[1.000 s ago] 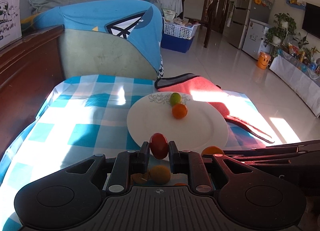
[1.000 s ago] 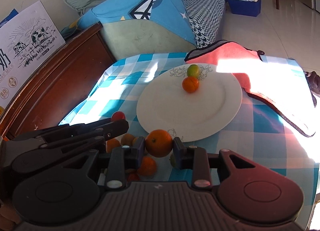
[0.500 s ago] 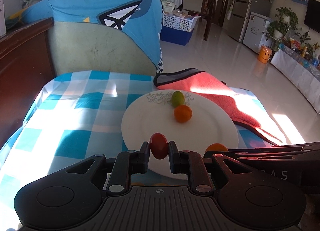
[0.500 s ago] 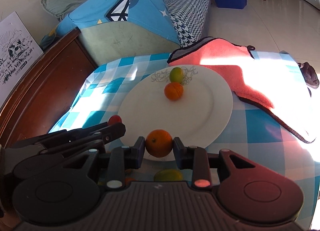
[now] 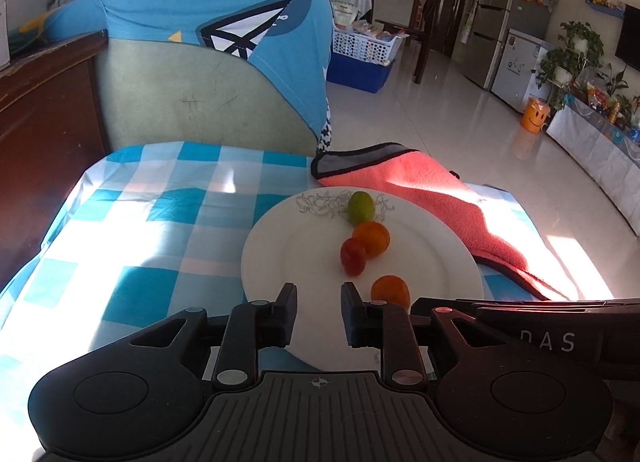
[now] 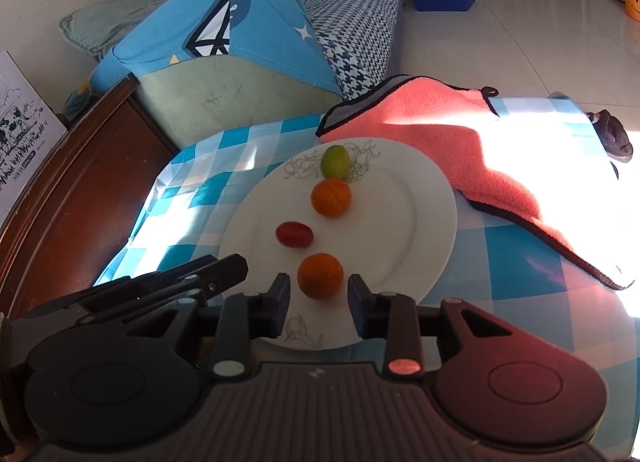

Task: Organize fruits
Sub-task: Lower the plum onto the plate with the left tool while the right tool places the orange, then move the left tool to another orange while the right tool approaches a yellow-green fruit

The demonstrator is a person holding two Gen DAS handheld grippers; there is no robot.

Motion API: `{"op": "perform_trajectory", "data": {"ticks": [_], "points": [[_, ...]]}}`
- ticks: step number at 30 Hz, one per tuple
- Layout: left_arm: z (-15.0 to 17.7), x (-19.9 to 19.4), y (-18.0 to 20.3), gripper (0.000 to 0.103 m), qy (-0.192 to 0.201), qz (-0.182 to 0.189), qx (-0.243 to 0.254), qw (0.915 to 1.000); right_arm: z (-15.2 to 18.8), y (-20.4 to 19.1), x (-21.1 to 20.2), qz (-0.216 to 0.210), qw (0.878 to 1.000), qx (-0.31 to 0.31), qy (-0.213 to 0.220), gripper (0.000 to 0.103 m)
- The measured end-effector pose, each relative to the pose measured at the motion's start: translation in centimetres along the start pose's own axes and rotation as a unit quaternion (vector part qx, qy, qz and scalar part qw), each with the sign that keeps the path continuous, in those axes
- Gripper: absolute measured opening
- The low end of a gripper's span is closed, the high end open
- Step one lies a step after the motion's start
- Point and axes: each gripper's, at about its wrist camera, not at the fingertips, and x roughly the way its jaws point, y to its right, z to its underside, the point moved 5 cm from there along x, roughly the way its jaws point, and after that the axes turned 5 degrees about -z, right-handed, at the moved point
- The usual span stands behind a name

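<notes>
While four fruits are lying on the white plate on the bench, I am holding my left claw and right claw spread and empty, the near orange sitting loose between the right one's tips; whether more fruit is waiting off the plate I cannot tell.

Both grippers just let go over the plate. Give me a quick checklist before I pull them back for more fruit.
1. Left gripper open and empty: ok.
2. Right gripper open, with a gap on both sides of the near orange: ok.
3. Red fruit lying on the white plate, apart from the left gripper: ok.
4. All four fruits on the plate, including the green fruit and far orange: ok.
5. Fruits at rest, not rolling: cannot tell.
6. More fruit waiting on the table: cannot tell, none in view.
</notes>
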Motion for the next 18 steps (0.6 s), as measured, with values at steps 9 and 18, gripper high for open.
{"op": "perform_trajectory", "data": {"ticks": [9, 18], "points": [[0.2, -1.4, -0.2, 0.036, -0.001, -0.016, 0.002, 0.9999, 0.4, 0.1, -0.2, -0.004, 1.000, 0.001, -0.006, 0.034], [1.3, -3.3, -0.8, 0.038, -0.004, -0.015, -0.006, 0.9999, 0.9, 0.2, -1.4, -0.006, 1.000, 0.001, 0.000, 0.034]]}}
